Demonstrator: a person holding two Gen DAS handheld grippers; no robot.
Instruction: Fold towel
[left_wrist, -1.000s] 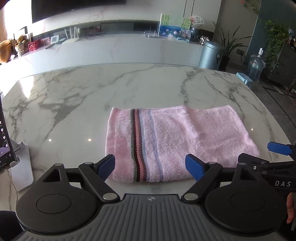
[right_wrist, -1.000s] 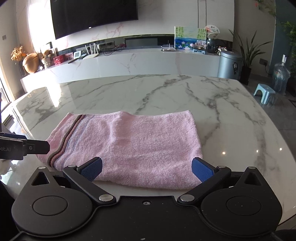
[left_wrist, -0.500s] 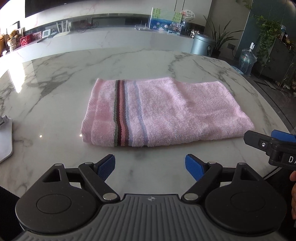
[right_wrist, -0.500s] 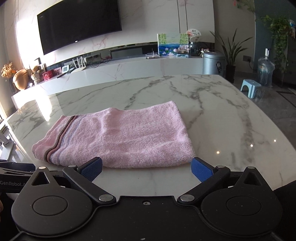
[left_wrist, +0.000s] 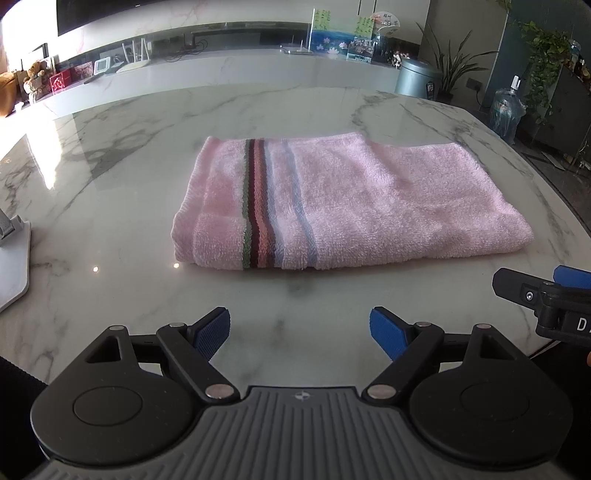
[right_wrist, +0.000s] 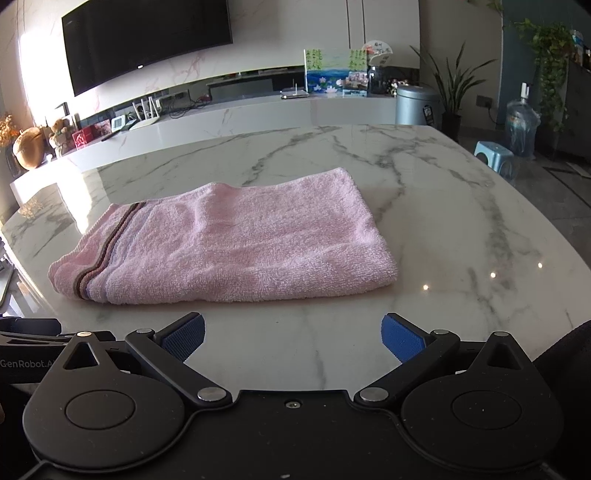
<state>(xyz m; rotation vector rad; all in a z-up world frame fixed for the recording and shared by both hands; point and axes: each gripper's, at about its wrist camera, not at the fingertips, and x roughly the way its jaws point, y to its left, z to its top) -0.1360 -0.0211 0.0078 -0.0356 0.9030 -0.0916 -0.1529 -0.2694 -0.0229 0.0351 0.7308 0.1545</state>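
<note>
Towel: a folded pink terry towel (left_wrist: 347, 203) with a band of dark, salmon and pale-blue stripes near one end, lying flat on the white grey-veined marble tabletop (left_wrist: 129, 206) — just ahead of both tongs, touching neither.
Left tongs (left_wrist: 300, 330): blue pads spread wide apart, holding nothing.
Right tongs (right_wrist: 292, 336): likewise apart and empty — towel's folded edge nearest.

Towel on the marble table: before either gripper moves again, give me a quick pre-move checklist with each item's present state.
1. Towel lies folded on the table: ok.
2. Left gripper open, holding nothing: ok.
3. Right gripper open, holding nothing: ok.
4. Both grippers clear of the cloth: ok.
5. Top layer's far edge aligned: not ok, it steps midway.
6. Number of layers underneath: cannot tell.
</note>
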